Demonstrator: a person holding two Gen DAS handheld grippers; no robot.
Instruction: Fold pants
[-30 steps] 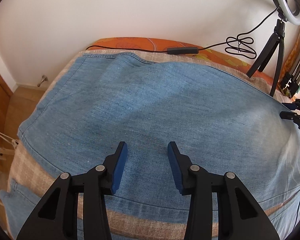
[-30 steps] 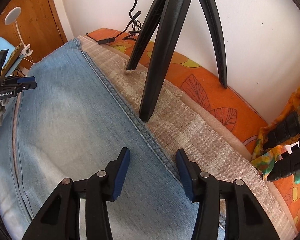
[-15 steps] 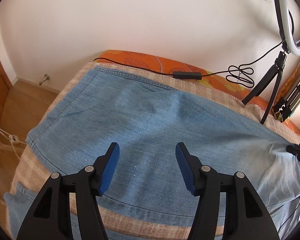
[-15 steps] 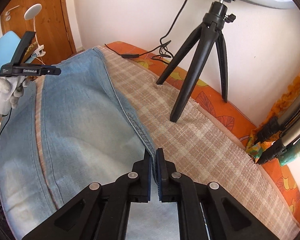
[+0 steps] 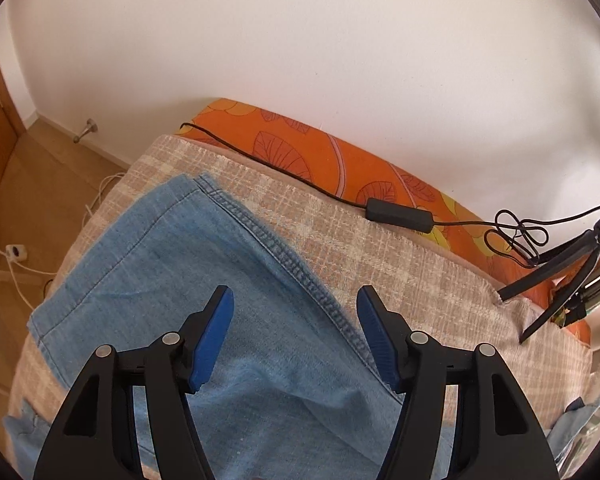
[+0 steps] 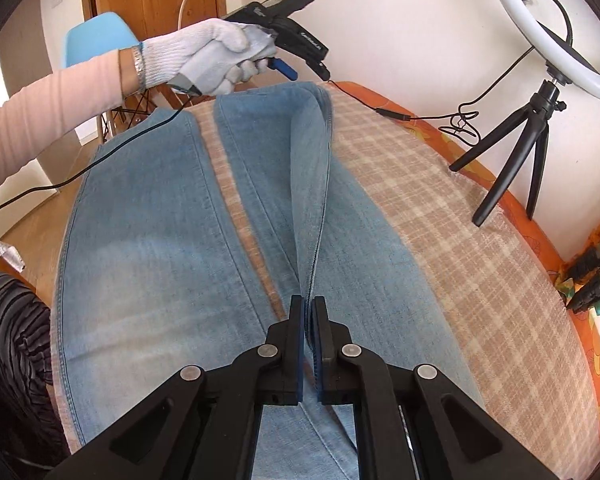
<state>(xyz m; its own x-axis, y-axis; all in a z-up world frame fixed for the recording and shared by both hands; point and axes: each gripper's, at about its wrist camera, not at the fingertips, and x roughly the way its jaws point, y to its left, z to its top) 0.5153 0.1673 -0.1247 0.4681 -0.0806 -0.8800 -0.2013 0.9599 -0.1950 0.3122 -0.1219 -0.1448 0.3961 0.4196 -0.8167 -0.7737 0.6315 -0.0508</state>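
Pants (image 6: 148, 240), one pair in faded blue denim with stitched seams, spread on the checked woven blanket (image 6: 480, 280), your right gripper (image 6: 308, 312) pinching one leg's raised edge, your left gripper (image 5: 294, 320) just widened, empty, over the hem, one tripod (image 6: 520, 152) beside the pants.

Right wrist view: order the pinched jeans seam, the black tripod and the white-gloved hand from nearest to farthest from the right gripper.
1. Jeans seam: clamped between the pads of the right gripper, rising as a ridge ahead.
2. Black tripod: off to the right, standing on the checked blanket.
3. White-gloved hand: far end, upper left, holding the left gripper above the hems.
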